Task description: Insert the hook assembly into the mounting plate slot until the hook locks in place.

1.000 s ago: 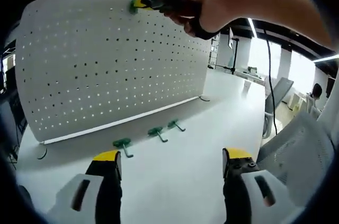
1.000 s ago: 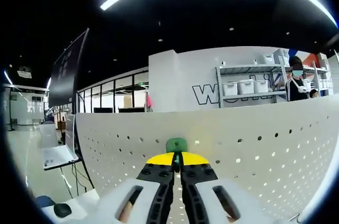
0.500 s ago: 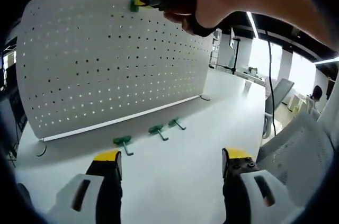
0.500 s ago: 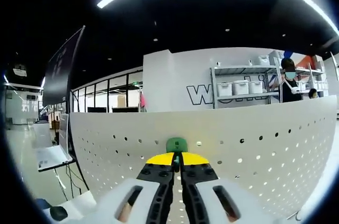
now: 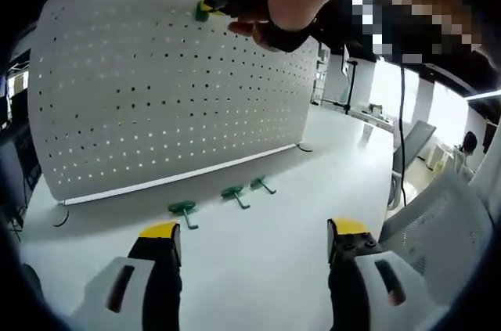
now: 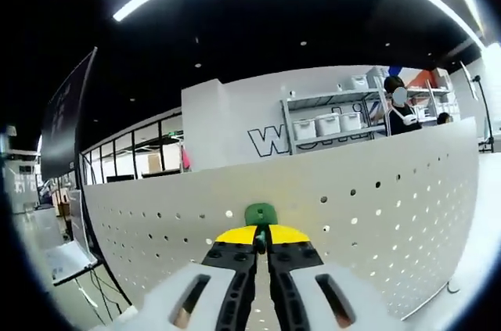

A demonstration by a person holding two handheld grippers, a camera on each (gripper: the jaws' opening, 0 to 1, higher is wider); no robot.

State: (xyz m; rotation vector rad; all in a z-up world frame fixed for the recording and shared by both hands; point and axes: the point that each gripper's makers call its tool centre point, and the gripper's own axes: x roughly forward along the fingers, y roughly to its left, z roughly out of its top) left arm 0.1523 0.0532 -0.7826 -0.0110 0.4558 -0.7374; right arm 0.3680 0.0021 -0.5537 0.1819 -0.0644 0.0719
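right claw (image 6: 261, 239) pinching green hook (image 6: 261, 214), spare hooks (image 5: 182, 210) on table (image 5: 258, 253)

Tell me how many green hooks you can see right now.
4. Three green hooks lie on the white table in front of the pegboard: one, another, a third. The fourth hook is held by the right gripper near the pegboard's top edge.

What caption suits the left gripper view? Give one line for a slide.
Right claw presses a green hook near the pegboard top; three spare hooks lie on the table.
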